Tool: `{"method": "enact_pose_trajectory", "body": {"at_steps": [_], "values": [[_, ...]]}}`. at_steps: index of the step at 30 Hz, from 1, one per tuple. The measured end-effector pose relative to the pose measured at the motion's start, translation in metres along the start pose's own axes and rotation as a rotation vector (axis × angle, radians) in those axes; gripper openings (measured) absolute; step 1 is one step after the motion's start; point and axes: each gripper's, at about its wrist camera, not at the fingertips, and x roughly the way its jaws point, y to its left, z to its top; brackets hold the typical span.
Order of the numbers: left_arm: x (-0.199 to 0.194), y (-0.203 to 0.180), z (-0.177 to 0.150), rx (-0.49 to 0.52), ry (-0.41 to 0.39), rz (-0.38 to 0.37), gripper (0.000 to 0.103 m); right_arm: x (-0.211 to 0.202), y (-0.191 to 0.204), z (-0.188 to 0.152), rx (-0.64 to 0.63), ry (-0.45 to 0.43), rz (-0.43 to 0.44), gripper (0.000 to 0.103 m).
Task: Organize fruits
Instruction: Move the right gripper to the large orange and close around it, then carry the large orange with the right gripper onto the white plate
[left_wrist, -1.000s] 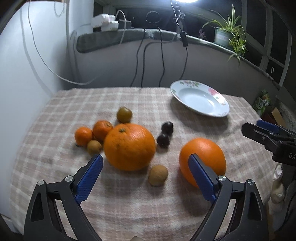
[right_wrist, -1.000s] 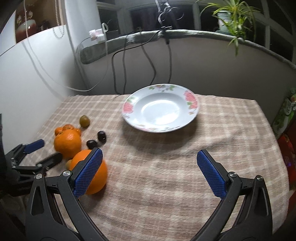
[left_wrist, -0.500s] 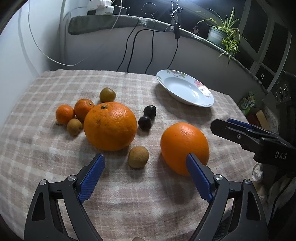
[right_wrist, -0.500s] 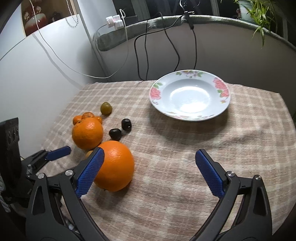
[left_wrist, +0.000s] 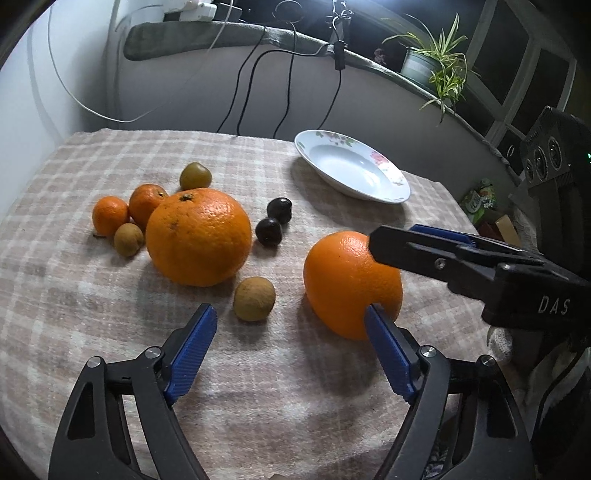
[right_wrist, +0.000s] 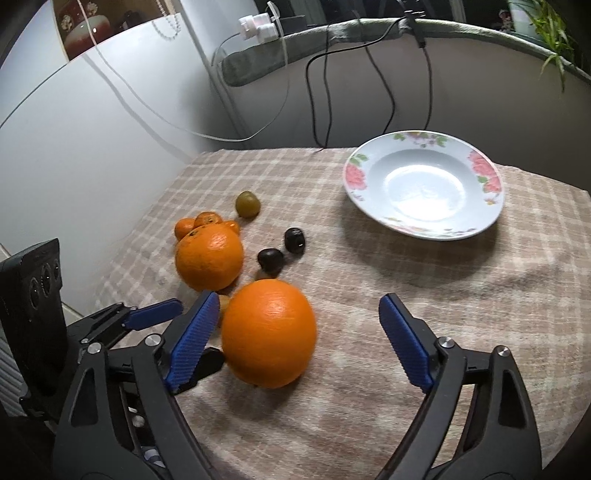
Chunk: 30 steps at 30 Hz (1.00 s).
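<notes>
Fruit lies on a checked cloth. My left gripper (left_wrist: 289, 315) is open with its jaws closing; a brown longan (left_wrist: 255, 299) sits just ahead between its fingertips, untouched. The nearer orange (left_wrist: 351, 284) is by its right pad. My right gripper (right_wrist: 299, 298) is open and also closing; that orange (right_wrist: 269, 332) stands between its pads, nearer the left one, with no pad pressing. A bigger orange (left_wrist: 199, 236) lies to the left. Around it are two tangerines (left_wrist: 109, 215), a second longan (left_wrist: 127, 239), a green fruit (left_wrist: 195, 176) and two dark fruits (left_wrist: 269, 231). The flowered plate (right_wrist: 480, 221) is empty.
The right gripper's fingers (left_wrist: 424, 251) cross in from the right over the nearer orange. A white wall stands on the left. A padded ledge (left_wrist: 221, 35) with cables, a power strip and a potted plant (left_wrist: 428, 62) runs behind. The table edge drops at the right.
Both pairs of jaws have narrowed. The right gripper swung left, so the nearer orange now stands between its pads. The left view tilted down and nearer the fruit.
</notes>
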Motion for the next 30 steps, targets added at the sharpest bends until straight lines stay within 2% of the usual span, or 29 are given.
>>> {"method": "enact_pose_trajectory", "body": {"at_steps": [11,20,25,30], "values": [[0.005,-0.008,-0.002,0.01,0.023,-0.045,0.08,0.015,0.009,-0.004,-0.026,0.062,0.037,0.081],[0.013,-0.019,-0.002,0.031,0.053,-0.084,0.08,0.024,0.01,-0.009,-0.047,0.105,0.002,0.077],[0.017,-0.025,-0.001,0.046,0.067,-0.094,0.08,0.027,0.006,-0.011,-0.061,0.127,-0.027,0.069],[0.022,-0.032,0.0,0.072,0.084,-0.105,0.079,0.027,0.0,-0.014,-0.057,0.139,-0.016,0.069]]}}
